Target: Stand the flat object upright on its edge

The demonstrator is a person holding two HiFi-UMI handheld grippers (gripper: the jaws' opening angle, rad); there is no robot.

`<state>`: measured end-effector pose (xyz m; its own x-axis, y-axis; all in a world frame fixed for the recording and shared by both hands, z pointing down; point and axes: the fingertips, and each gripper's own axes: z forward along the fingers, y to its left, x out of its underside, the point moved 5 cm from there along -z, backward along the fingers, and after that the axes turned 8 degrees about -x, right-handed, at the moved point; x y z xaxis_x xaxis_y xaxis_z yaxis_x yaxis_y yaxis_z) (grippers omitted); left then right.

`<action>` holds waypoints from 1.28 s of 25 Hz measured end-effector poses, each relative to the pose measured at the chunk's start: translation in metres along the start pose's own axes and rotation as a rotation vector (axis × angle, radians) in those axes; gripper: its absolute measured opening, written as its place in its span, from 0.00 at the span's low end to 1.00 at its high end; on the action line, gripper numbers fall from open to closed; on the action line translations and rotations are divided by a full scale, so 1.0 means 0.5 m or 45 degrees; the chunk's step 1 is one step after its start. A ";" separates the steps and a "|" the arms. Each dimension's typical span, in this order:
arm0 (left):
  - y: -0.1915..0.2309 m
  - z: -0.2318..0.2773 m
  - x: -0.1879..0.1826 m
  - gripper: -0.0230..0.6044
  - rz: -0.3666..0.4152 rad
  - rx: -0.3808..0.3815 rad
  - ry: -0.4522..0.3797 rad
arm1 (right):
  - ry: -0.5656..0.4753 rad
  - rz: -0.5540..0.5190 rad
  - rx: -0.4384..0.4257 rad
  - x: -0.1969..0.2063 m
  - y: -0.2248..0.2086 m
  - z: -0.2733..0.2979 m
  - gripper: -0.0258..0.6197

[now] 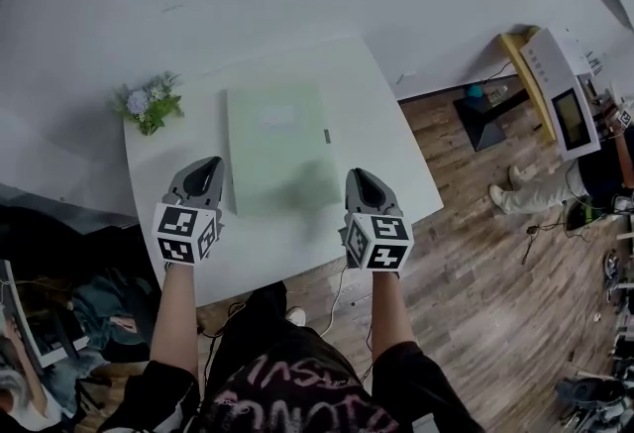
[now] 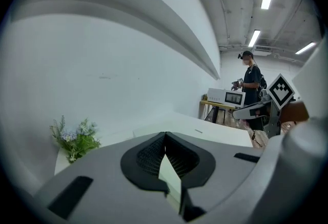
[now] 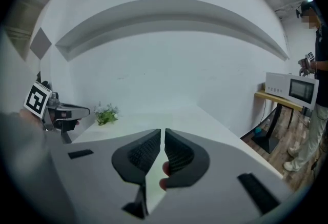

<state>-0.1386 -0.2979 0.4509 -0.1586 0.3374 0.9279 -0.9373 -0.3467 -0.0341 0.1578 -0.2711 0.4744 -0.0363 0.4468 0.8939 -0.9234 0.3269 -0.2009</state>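
Observation:
A pale green flat book [image 1: 277, 149] lies flat in the middle of the white table [image 1: 396, 163]. In the left gripper view the book [image 2: 179, 124] is a low slab beyond the jaws. My left gripper [image 1: 206, 166] hovers at the book's near left corner, its jaws shut and empty [image 2: 165, 138]. My right gripper [image 1: 359, 175] hovers just off the book's near right corner, also shut with nothing between its jaws [image 3: 162, 133]. Neither gripper touches the book. Each gripper shows in the other's view: the right gripper [image 2: 261, 107] and the left gripper [image 3: 61, 113].
A small potted plant [image 1: 149, 104] stands at the table's far left corner. A white wall runs behind the table. To the right, on the wooden floor, a microwave [image 1: 560, 89] sits on a yellow stand, and a person [image 2: 251, 84] stands near it.

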 end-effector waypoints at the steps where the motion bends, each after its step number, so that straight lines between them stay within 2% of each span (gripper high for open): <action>1: 0.003 0.014 0.008 0.06 -0.012 0.002 0.020 | 0.021 0.004 -0.002 0.005 -0.004 0.013 0.09; 8: 0.016 0.094 0.043 0.06 -0.065 0.029 0.134 | 0.120 0.081 -0.048 0.039 -0.029 0.074 0.10; 10: 0.020 0.113 0.050 0.07 -0.080 0.046 0.161 | 0.165 0.102 -0.090 0.049 -0.030 0.095 0.21; 13: 0.031 0.133 0.061 0.25 -0.105 0.058 0.194 | 0.209 0.111 -0.128 0.062 -0.029 0.120 0.27; 16: 0.043 0.151 0.074 0.31 -0.133 0.072 0.228 | 0.244 0.122 -0.152 0.073 -0.026 0.139 0.33; 20: 0.050 0.180 0.097 0.45 -0.231 0.123 0.294 | 0.319 0.149 -0.166 0.088 -0.029 0.162 0.38; 32: 0.036 0.226 0.146 0.50 -0.308 0.215 0.453 | 0.427 0.237 -0.210 0.107 -0.048 0.202 0.42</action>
<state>-0.1320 -0.3784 0.5597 -0.0656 0.6953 0.7158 -0.9015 -0.3487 0.2561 0.1395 -0.3391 0.5677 -0.0455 0.7484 0.6617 -0.8385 0.3315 -0.4326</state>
